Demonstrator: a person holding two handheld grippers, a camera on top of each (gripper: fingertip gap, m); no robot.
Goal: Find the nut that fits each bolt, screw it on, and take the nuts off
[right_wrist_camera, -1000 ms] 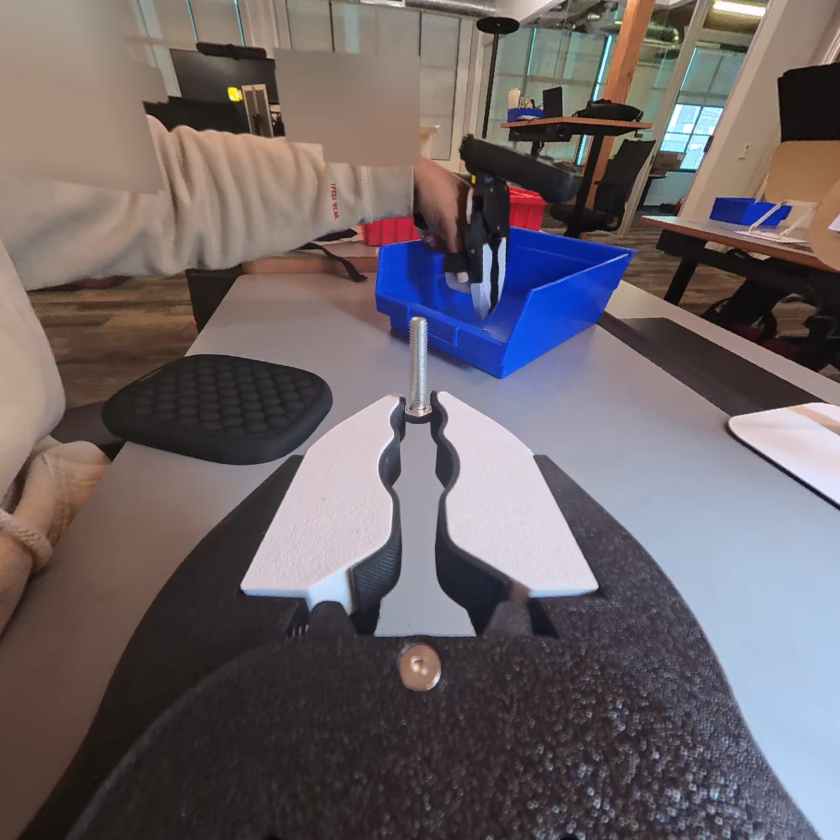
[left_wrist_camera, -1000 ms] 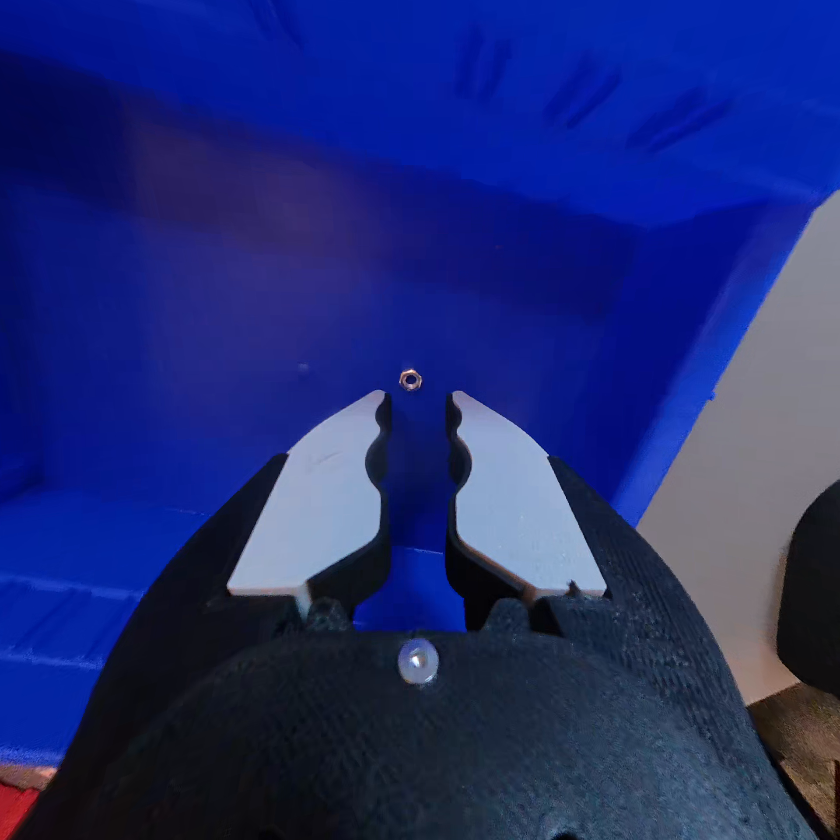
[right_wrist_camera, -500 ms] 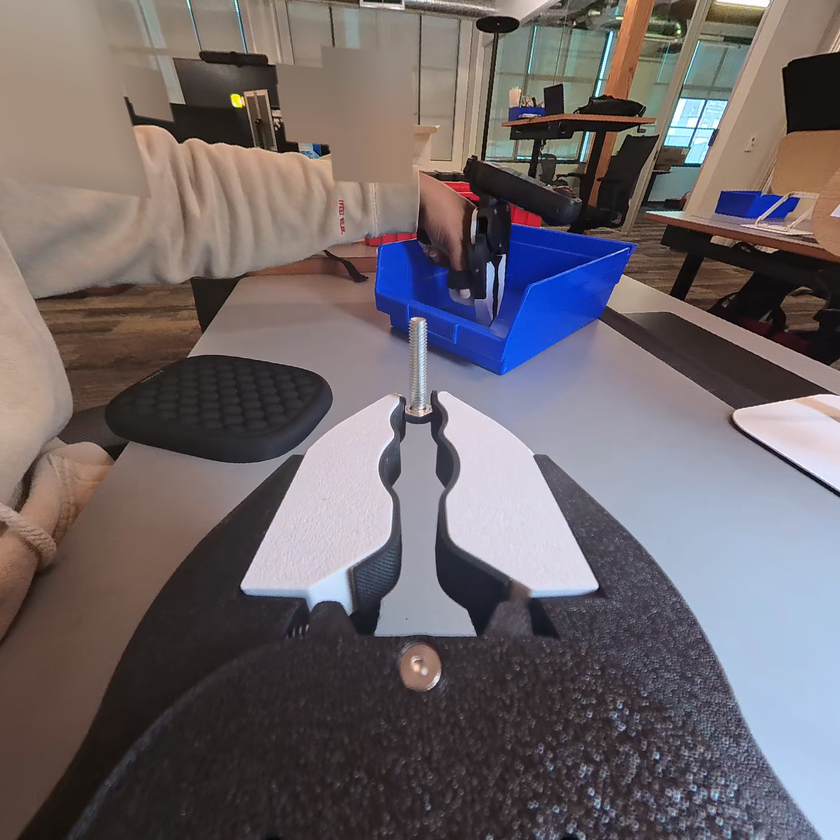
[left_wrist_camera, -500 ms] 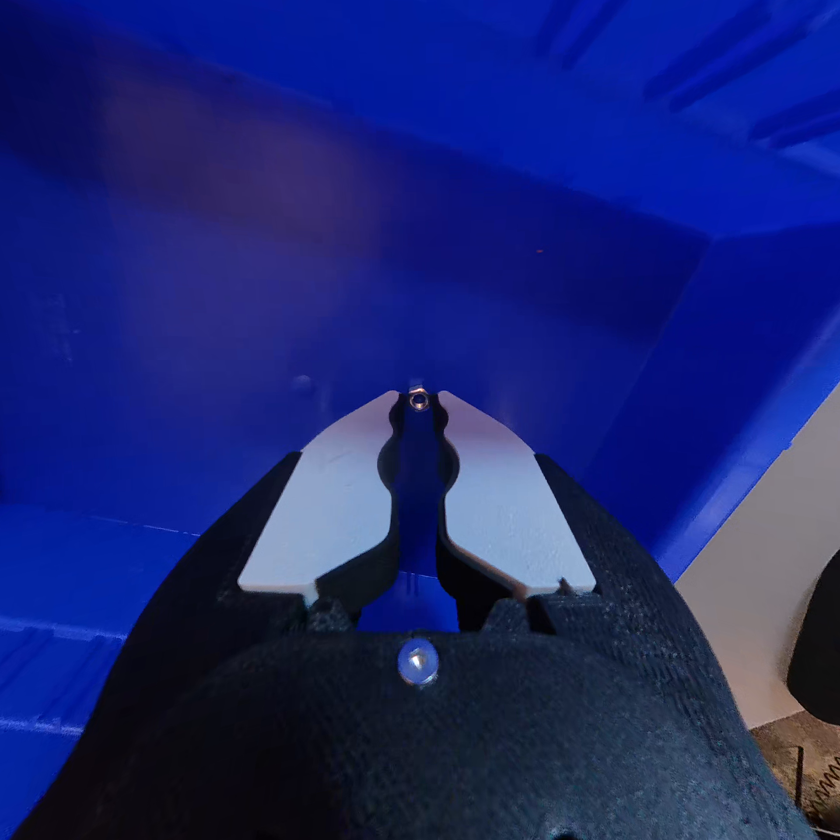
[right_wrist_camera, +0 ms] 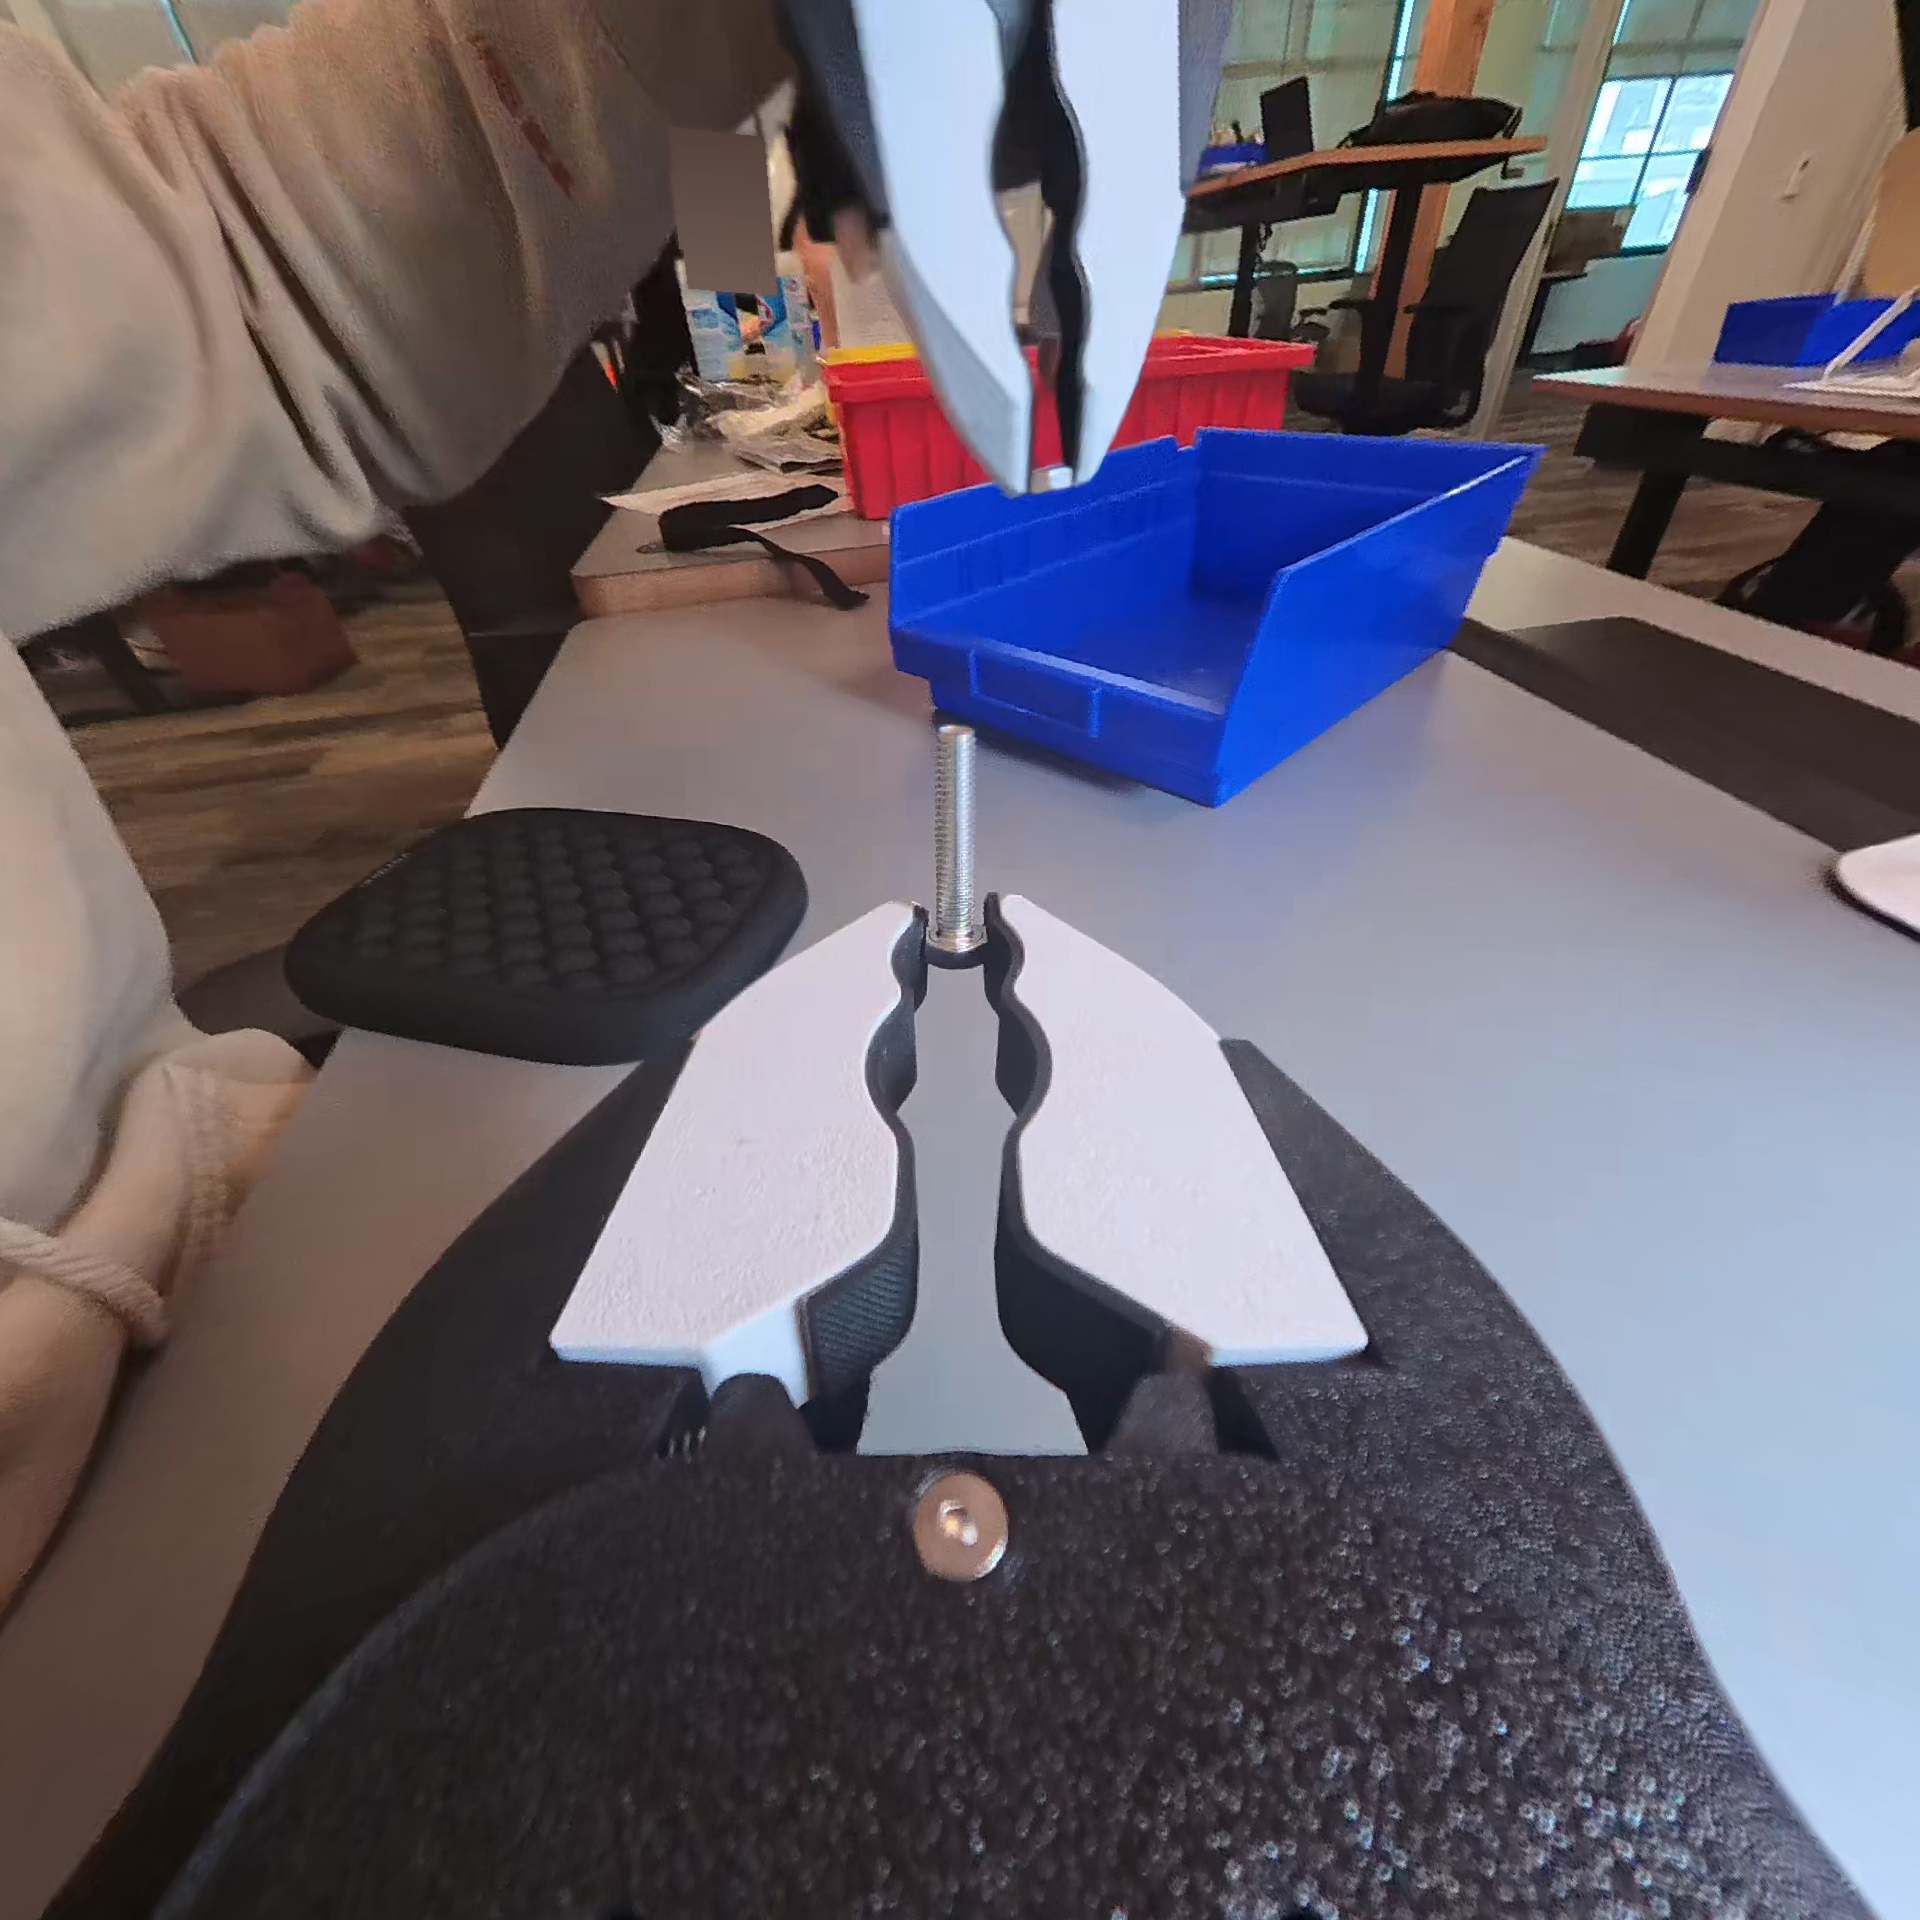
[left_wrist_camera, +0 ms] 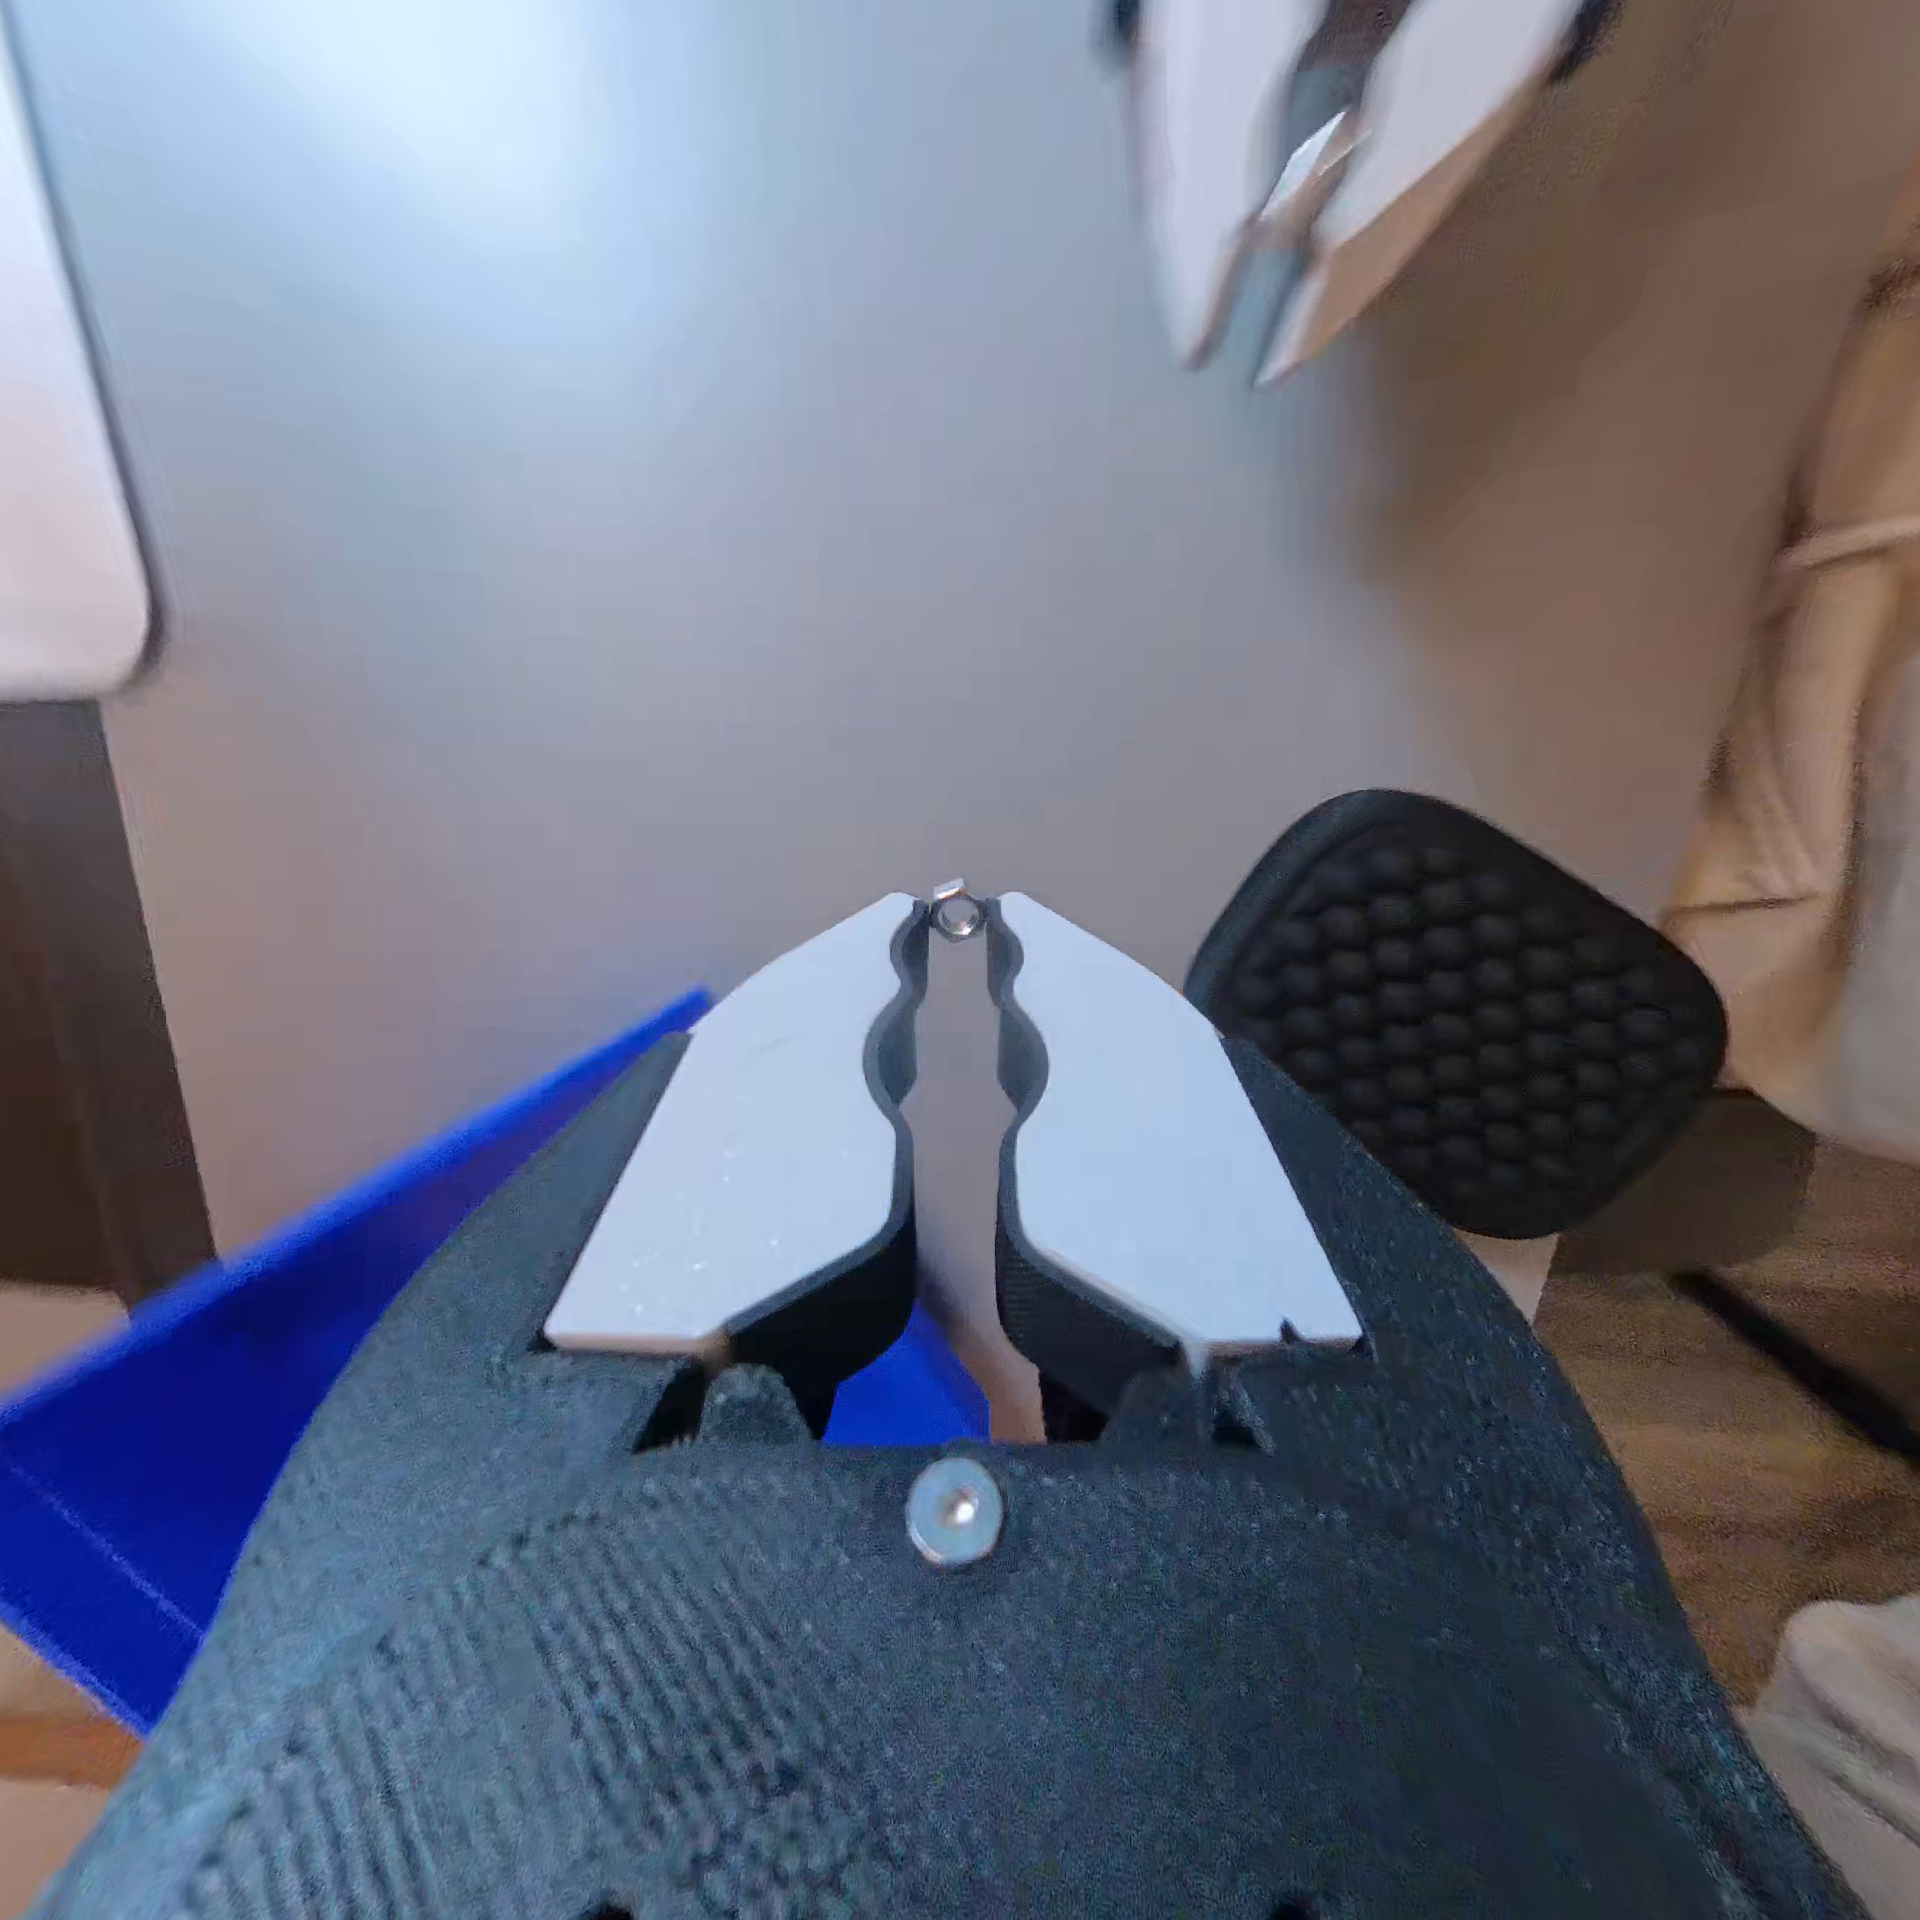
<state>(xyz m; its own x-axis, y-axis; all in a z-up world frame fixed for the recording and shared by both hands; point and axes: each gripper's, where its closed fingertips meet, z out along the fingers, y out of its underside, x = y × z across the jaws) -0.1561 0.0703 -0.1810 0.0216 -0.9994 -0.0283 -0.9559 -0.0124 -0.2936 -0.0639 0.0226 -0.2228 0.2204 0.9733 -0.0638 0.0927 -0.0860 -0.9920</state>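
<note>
My left gripper (left_wrist_camera: 957, 916) is shut on a small silver nut (left_wrist_camera: 956, 918) at its fingertips and holds it in the air above the grey table (left_wrist_camera: 644, 582). In the right wrist view the left gripper (right_wrist_camera: 1051, 478) hangs above the bolt, with the nut (right_wrist_camera: 1056, 477) at its tip. My right gripper (right_wrist_camera: 957, 930) is shut on the head of a silver bolt (right_wrist_camera: 954, 821) that stands upright, thread up. The right gripper (left_wrist_camera: 1273, 223) shows blurred at the top of the left wrist view.
A blue bin (right_wrist_camera: 1195, 613) stands on the table behind the bolt; its rim (left_wrist_camera: 343, 1236) shows low left in the left wrist view. A black honeycomb pad (right_wrist_camera: 551, 935) lies at the left. A red bin (right_wrist_camera: 914, 436) stands farther back. A person's cream sleeve (right_wrist_camera: 260, 270) reaches across. About 12 cm separates my left fingertips from my right.
My left gripper closed on the nut inside the blue bin, lifted it out and moved toward the bolt. The right gripper and bolt have stayed put.
</note>
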